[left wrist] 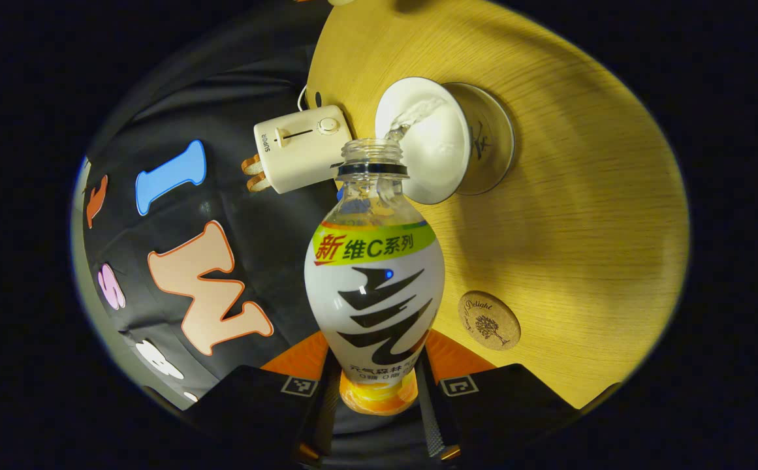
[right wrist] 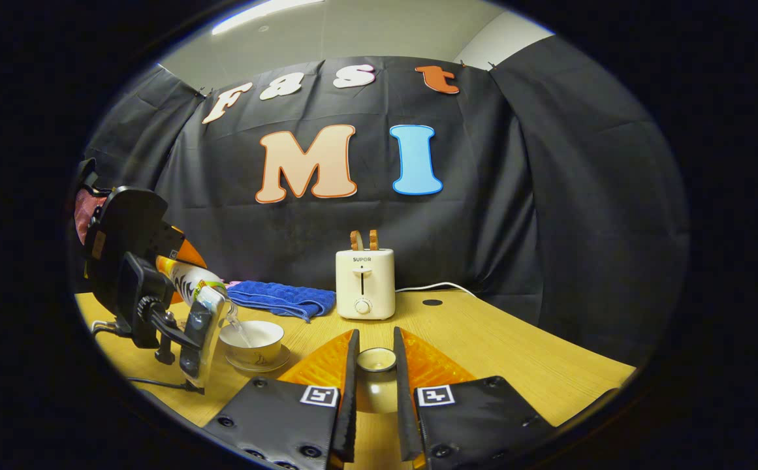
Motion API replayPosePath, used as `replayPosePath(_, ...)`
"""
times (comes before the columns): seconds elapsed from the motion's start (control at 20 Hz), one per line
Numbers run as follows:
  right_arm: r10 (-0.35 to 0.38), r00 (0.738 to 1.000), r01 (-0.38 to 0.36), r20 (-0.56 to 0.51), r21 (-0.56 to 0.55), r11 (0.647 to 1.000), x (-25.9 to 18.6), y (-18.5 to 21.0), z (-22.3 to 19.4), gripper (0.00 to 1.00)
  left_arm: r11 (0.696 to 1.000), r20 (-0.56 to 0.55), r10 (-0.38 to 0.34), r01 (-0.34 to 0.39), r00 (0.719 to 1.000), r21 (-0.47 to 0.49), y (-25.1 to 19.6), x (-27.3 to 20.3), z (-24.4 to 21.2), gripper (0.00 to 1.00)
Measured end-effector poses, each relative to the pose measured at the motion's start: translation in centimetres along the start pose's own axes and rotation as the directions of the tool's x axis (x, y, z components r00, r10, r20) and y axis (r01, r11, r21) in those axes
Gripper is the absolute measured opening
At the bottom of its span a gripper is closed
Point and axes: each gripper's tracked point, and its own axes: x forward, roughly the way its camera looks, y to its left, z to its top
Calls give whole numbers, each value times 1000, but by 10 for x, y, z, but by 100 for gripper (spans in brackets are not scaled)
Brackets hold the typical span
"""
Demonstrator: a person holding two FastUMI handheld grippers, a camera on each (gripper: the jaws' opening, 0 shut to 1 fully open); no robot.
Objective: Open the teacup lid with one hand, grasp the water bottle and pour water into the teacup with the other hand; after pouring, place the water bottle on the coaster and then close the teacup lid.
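Two hand-held grippers: left [left wrist: 375, 385] clamps pouring water bottle [left wrist: 374, 287]; right [right wrist: 376, 385] pinches teacup lid [right wrist: 377, 360] before toaster [right wrist: 365, 282]

Two handheld grippers, black and orange

Each gripper is built from two black finger blocks, each marked with a square black-and-white tag, with orange wedge panels behind them; the right gripper [right wrist: 375, 385] is dotted with round screws along its lower edge, and ridged black pads are seen on the inner faces. The left gripper [left wrist: 379, 391] is seen from outside as a bulky black housing with an orange part, a clamp-like mount and a dark cable.
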Motion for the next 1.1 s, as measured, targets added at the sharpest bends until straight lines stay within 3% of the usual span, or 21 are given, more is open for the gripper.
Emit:
replayPosePath(0.95,4,1000,-4,-5,0,1000,1,1,0,29,990,-54,15,-7,998,142,13,6,-8,53)
replayPosePath(1.1,5,1000,-5,-6,0,1000,1,1,0,29,994,-36,2,2,999,112,11,8,-3,53)
